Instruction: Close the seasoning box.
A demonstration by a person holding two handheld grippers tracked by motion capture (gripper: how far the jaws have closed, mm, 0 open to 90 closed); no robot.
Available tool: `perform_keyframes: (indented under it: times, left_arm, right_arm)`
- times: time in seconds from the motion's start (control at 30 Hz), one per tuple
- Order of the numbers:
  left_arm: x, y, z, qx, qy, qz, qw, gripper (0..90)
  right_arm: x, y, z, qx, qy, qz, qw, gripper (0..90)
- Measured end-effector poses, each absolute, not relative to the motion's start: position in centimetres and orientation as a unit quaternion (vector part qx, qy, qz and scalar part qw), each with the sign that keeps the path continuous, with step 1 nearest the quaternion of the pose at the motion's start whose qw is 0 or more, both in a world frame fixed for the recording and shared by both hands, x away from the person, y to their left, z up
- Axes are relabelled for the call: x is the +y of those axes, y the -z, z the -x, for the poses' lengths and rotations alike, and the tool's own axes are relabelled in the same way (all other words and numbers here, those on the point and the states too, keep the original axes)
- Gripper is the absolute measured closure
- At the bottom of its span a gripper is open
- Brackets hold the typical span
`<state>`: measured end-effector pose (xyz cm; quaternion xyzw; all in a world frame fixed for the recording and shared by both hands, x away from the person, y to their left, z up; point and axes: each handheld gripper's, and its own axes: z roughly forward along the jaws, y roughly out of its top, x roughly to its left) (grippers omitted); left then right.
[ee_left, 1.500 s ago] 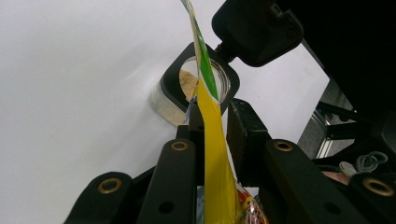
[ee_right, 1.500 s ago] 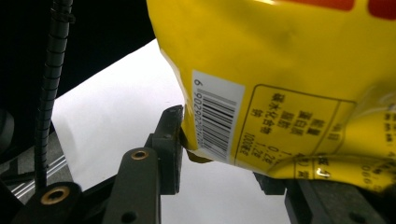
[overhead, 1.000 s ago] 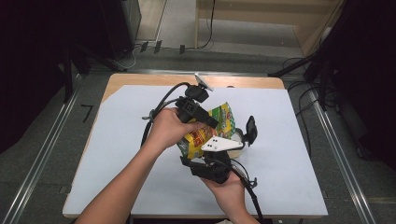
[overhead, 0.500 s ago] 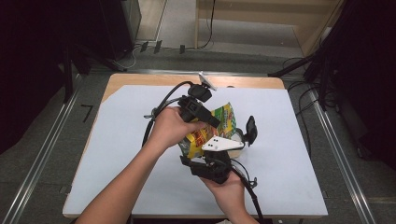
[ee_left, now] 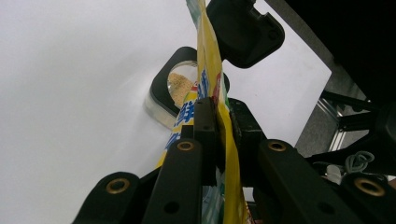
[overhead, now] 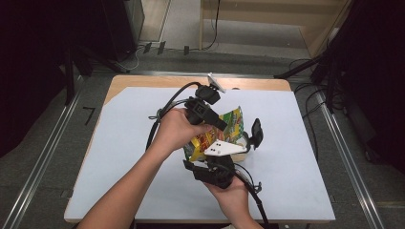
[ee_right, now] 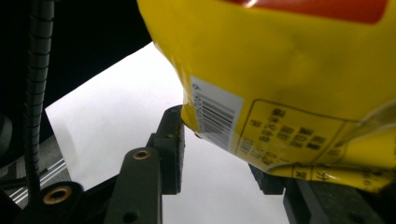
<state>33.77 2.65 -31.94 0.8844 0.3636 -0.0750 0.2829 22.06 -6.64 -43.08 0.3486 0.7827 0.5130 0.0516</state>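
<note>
left gripper (ee_left: 217, 126) clamped on yellow pouch (overhead: 217, 131) edge | right gripper (ee_right: 224, 154) jaws apart beneath it | pouch tilted over container (ee_left: 180, 88)

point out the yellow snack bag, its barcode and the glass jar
yellow snack bag (overhead: 230, 125), high view, printed front panel
barcode (ee_right: 215, 117), right gripper view, middle of the white label
glass jar (ee_left: 180, 87), left gripper view, powder seen through its mouth
</note>
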Motion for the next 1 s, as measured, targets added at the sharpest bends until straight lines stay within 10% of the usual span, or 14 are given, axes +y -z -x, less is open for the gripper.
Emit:
perform_keyframes:
  times: [1.0]
  left_arm:
    - [3.17, 31.96, -33.97, 0.368, 0.066, -0.879, 0.296, 79.3]
  right_arm:
    - [-7.33, 42.65, -22.51, 0.769, -0.526, -0.359, 0.053, 63.2]
